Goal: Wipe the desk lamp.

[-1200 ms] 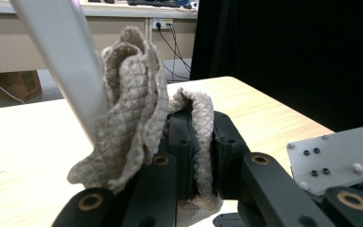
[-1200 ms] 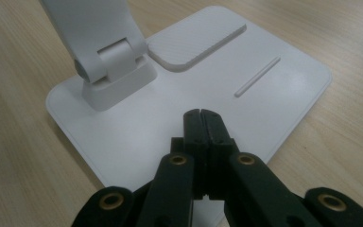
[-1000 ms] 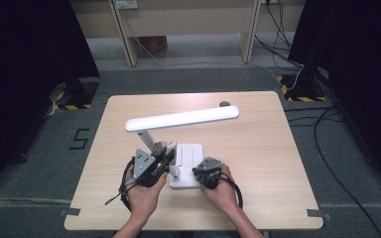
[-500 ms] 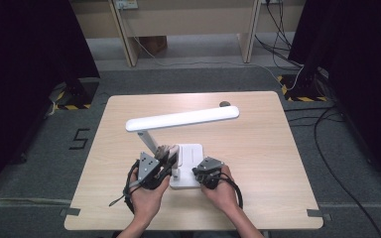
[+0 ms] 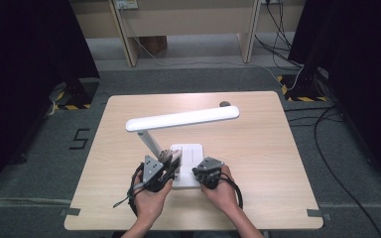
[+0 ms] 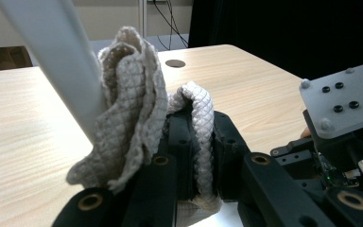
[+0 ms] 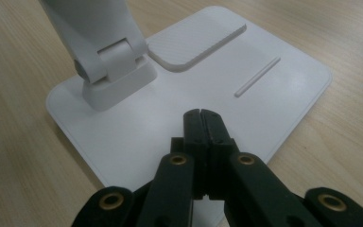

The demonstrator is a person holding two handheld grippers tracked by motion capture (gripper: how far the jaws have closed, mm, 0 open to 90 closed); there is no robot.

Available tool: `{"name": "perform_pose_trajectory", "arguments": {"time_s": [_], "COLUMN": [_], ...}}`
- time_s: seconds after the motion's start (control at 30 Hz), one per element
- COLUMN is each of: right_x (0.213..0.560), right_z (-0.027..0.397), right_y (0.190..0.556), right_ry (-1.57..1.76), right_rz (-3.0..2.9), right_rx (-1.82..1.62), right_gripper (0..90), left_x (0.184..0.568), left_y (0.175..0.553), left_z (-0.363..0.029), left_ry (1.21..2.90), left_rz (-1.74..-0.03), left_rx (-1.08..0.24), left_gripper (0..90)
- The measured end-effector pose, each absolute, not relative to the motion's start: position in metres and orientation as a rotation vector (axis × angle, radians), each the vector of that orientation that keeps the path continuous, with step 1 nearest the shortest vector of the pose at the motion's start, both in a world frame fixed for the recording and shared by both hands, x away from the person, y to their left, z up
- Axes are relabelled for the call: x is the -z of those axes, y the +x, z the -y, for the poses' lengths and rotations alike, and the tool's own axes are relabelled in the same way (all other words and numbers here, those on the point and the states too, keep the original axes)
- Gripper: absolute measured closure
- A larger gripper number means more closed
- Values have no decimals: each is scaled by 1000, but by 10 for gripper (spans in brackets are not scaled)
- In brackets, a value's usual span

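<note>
Left gripper view: left gripper (image 6: 189, 142) jaws clamped on cloth (image 6: 132, 109), soft, limp, light; bunched against lamp stem (image 6: 56, 56). Right gripper (image 7: 201, 116) jaws together, empty, pressing lamp base (image 7: 283, 85). Base rigid, smooth; likely slides unless pinned.

Lamp arm (image 6: 52, 56) cut off by top edge in left gripper view; cloth (image 6: 132, 113) hides its lower stretch. Cloth's bottom hidden behind fingers (image 6: 189, 142).
</note>
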State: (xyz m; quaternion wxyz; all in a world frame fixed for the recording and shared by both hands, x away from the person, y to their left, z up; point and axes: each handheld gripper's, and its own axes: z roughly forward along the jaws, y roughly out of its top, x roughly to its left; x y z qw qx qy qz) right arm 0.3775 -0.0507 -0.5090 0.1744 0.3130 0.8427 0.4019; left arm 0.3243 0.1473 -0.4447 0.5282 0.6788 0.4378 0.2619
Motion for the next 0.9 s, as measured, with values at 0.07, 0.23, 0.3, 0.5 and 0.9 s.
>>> {"name": "perform_pose_trajectory", "arguments": {"time_s": [0.07, 0.23, 0.3, 0.5, 0.9], "right_x": [509, 509, 509, 509, 509], "right_z": [51, 51, 51, 51, 51], "right_y": [378, 378, 378, 378, 378], "right_ry": [888, 887, 887, 887, 888], "right_rz": [-2389, -2388, -2389, -2389, -2389], "right_rx": [-1140, -1139, -1139, -1139, -1140], "right_gripper": [900, 900, 900, 900, 900], "left_x": [446, 450, 453, 457, 467], "left_y": [324, 324, 324, 324, 324], "left_z": [-146, -145, -145, -144, -141], "left_ry": [1623, 1633, 1643, 1657, 1681], "left_rz": [-1049, -1050, -1052, -1054, -1065], "left_rx": [-625, -620, -617, -609, -599], "left_gripper": [804, 804, 804, 803, 804]}}
